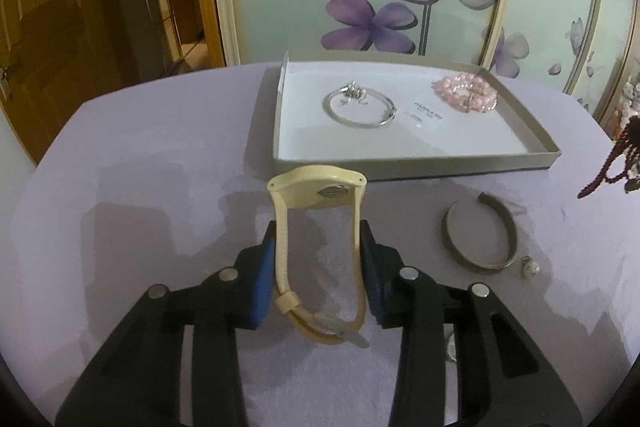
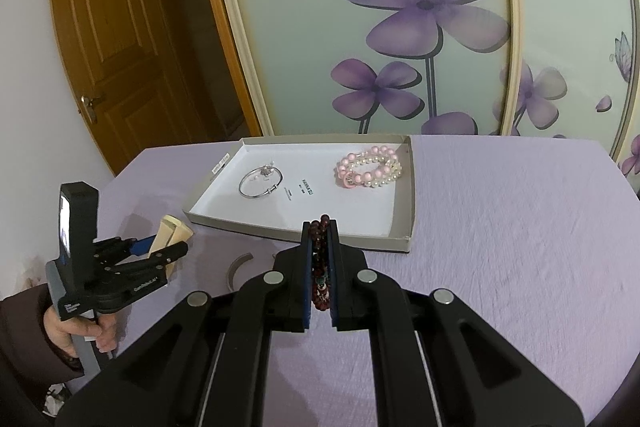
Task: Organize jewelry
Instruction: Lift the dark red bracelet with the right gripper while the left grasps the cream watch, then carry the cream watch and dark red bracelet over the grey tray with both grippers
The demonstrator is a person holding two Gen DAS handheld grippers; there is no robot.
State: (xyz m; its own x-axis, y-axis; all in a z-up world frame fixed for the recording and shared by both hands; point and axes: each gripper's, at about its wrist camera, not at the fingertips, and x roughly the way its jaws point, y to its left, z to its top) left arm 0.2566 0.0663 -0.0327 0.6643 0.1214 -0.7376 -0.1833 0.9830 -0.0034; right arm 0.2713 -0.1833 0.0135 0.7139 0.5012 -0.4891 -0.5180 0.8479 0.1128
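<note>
Nearest, the left hand-held gripper (image 1: 318,263) pinches a cream wristwatch (image 1: 320,227) by its strap, blue pads against both sides, dial end pointing away. The right hand-held gripper (image 2: 320,267) is pressed together on a dark red bead bracelet (image 2: 321,259). To the right of the watch, a bronze cuff bangle (image 1: 480,231) lies on the lilac surface (image 1: 160,187). Farther off, a shallow grey tray (image 1: 420,169) contains a silver bangle (image 1: 360,107) at left and a pink pearl bracelet (image 1: 466,93) at right.
</note>
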